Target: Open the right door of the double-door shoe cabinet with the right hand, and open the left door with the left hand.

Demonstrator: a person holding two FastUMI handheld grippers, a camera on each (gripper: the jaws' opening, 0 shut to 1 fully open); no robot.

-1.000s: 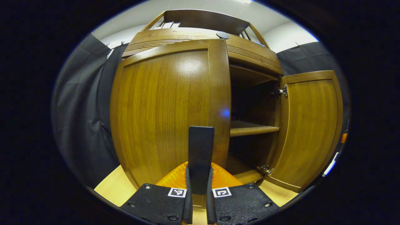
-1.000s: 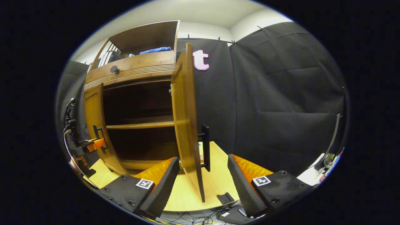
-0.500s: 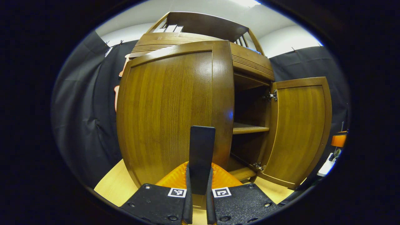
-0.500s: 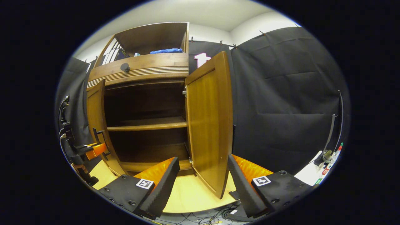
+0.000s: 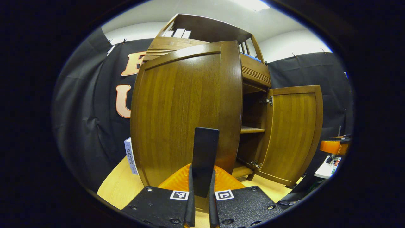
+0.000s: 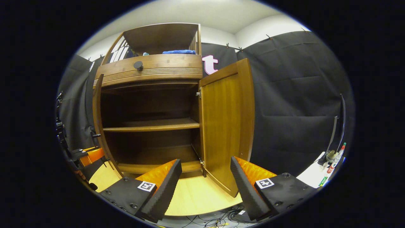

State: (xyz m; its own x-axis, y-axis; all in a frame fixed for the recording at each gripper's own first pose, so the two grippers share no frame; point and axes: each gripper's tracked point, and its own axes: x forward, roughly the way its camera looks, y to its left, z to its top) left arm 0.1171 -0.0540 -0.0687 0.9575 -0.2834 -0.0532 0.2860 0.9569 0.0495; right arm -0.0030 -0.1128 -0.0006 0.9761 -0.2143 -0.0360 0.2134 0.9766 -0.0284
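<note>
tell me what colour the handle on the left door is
Black. The handle on the left door shows best in the left gripper view, clamped between the left gripper's jaws.

Left tool [image 5: 200,193] at bottom centre, fingers clamped on the black handle [image 5: 205,158] of the left door [image 5: 186,110], which fills mid-frame, swung open. Right door [image 5: 292,133] stands open at right; shelf [image 5: 251,129] between them. White box [image 5: 130,155] at lower left on the bench [image 5: 118,190].

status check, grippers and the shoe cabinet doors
Left gripper shut on black door handle. Right gripper open. Both brown wooden doors, left, right, swung open.
</note>
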